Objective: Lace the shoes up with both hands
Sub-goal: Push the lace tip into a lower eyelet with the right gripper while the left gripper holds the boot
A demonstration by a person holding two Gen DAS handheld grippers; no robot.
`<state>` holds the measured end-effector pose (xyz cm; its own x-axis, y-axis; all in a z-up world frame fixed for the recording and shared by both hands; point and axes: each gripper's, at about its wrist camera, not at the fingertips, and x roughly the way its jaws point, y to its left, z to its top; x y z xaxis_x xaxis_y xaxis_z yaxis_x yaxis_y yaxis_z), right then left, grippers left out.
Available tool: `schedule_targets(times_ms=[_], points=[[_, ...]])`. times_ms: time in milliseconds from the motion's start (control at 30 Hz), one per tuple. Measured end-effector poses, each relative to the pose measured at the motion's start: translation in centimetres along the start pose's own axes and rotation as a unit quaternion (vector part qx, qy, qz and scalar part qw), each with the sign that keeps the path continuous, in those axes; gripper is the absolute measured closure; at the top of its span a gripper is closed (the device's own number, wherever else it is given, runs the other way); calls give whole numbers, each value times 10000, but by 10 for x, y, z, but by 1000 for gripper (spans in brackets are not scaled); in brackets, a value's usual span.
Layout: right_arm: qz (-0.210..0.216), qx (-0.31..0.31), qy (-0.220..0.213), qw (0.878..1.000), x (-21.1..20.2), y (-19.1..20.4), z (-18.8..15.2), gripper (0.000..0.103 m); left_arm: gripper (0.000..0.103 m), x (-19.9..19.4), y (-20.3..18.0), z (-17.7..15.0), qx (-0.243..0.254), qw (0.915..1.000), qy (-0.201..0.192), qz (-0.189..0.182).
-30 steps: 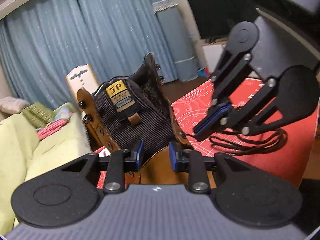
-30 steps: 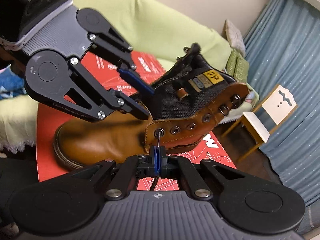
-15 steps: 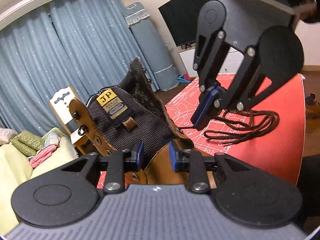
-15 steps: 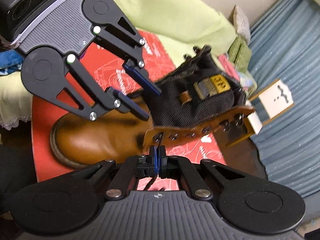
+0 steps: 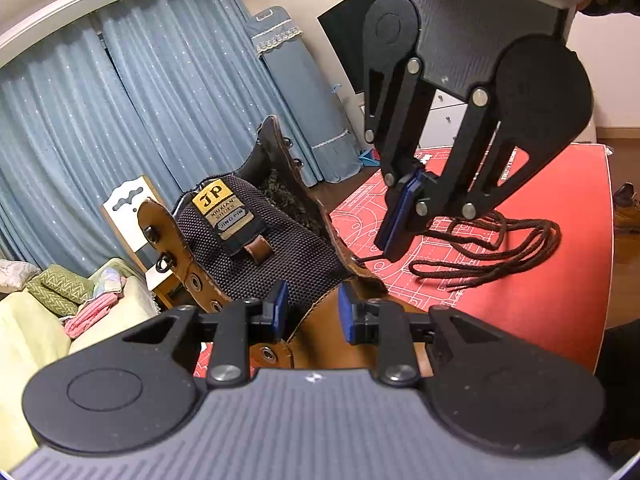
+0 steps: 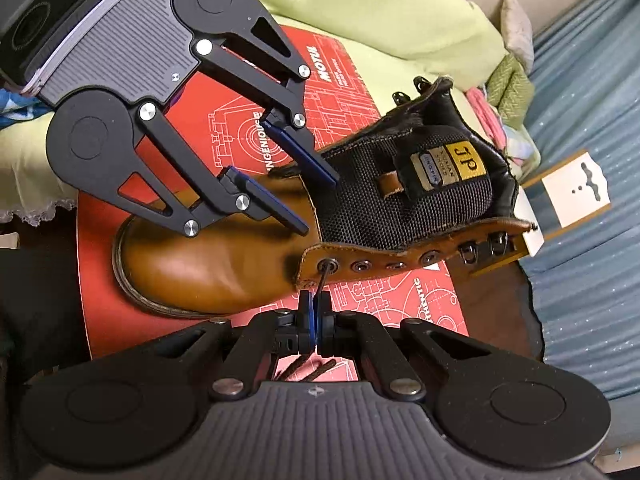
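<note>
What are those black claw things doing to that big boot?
A person is lacing a tan leather boot on a red printed mat with two hand-held grippers. The right gripper is shut on the end of a dark brown shoelace, which passes through the lowest eyelet on that side. The left gripper is open over the black mesh tongue, holding nothing. The other eyelets look empty, and most of the lace lies loose on the mat.

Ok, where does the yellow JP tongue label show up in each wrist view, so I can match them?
Left wrist: JP label sits left of centre, upright, at the top of the mesh tongue.
Right wrist: JP label sits right of centre, turned sideways.
Shared landmark: the small brown leather loop just below the label.
</note>
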<state>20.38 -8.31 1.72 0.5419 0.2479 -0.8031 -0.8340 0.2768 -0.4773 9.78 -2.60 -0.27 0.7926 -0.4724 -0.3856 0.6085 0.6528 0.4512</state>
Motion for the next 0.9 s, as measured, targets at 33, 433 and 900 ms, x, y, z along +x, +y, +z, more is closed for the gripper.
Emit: schedule_targets(times_ms=[33,433,900], points=[[-10,-32,7,10000,1,-1,1,103,80,-1,-1,0,13,10000,1,4],[-132,39,-151,9998,-2,-11,7,103,80,-1,-8,3,189,9998,12,-3],[-184,111,-681,9974,9,-18,-2,103,85,10,-13,9,1499,9880,43,-380]])
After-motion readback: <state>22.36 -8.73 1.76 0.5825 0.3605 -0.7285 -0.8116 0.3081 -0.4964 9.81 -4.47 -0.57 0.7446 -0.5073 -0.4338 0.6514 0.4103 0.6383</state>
